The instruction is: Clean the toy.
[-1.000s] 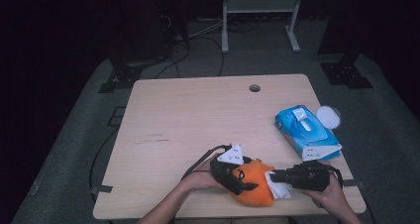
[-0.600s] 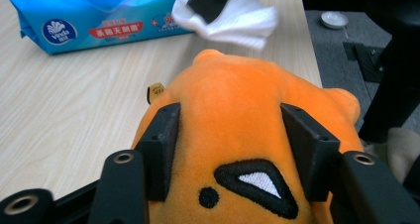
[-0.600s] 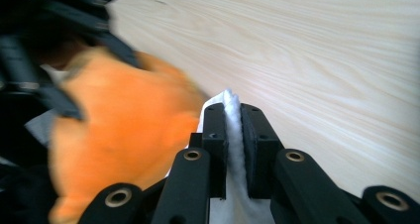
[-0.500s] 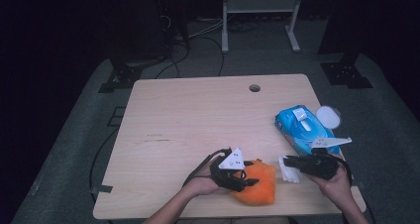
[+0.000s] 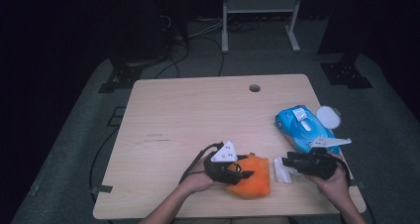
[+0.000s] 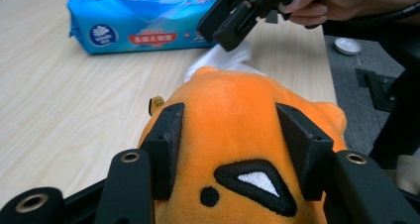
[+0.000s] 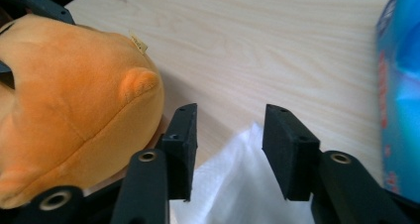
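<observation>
Right claw (image 5: pixel 286 163) off toy (image 5: pixel 253 177) — wipe (image 5: pixel 281 169) loose

A blue wipes pack (image 5: pixel 303 128) lies on the wooden table (image 5: pixel 198 115); white lid (image 5: pixel 328 117) just beside it

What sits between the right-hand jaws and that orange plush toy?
Nothing solid does. The right gripper stands open over a white wipe, and bare table separates it from the orange plush toy, which the left gripper clamps.
</observation>
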`<state>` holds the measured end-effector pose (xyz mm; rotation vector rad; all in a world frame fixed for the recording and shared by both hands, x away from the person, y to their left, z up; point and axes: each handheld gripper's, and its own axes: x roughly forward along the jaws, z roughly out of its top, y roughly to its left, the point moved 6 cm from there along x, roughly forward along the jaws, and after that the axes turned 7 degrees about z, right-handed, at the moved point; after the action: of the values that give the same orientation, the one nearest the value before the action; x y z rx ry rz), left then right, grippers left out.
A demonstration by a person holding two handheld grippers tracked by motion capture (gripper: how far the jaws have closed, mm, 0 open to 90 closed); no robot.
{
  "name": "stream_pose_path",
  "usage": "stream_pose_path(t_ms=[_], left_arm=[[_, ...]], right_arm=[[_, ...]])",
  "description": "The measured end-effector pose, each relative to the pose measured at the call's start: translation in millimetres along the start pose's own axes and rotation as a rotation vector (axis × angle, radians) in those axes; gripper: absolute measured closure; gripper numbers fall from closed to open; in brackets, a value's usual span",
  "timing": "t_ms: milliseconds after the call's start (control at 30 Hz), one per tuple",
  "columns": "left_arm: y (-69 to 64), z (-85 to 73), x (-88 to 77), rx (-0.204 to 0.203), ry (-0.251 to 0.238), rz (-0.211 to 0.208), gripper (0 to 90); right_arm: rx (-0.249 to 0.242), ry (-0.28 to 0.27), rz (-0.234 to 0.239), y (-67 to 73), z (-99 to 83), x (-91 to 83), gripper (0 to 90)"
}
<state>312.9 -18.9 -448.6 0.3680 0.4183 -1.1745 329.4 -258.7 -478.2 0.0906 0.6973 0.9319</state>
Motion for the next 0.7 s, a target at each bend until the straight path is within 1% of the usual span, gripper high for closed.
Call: stream_pose_path(t_ms=[67, 133, 233, 367, 500, 567, 600, 700], left_arm=[[3.7, 0.9, -2.2, 0.0, -0.003, 0.012, 48.7], [8.4, 1.9, -4.4, -0.014, -0.009, 0.024, 48.7], [16.2, 3.3, -7.3, -0.025, -0.009, 0.045, 48.7], [31.5, 7.7, -13.4, -0.046, -0.021, 0.08, 48.7], [52.2, 13.4, -20.1, -0.045, -0.018, 0.138, 48.7], [66.0, 16.6, -23.7, -0.059, -0.028, 0.176, 48.7], [70.6, 17.5, -24.7, -0.064, -0.031, 0.189, 48.7], [90.8, 18.3, -28.1, -0.084, -0.033, 0.246, 48.6]], right_arm=[[0.002, -0.017, -0.001, -1.3, 1.3, -2.7, 51.9], [0.004, -0.029, -0.002, -1.7, 2.0, -4.0, 50.3], [0.003, -0.032, 0.003, -1.5, 2.3, -4.2, 48.3], [-0.002, -0.027, 0.003, -0.5, 1.8, -2.0, 46.1], [-0.017, -0.021, 0.0, 2.2, 2.0, 0.2, 45.6], [-0.025, -0.021, -0.002, 4.5, 2.7, 0.7, 45.1], [-0.032, -0.022, 0.0, 5.9, 3.3, 1.0, 44.6], [-0.04, -0.022, 0.001, 8.4, 4.3, 1.8, 43.3]])
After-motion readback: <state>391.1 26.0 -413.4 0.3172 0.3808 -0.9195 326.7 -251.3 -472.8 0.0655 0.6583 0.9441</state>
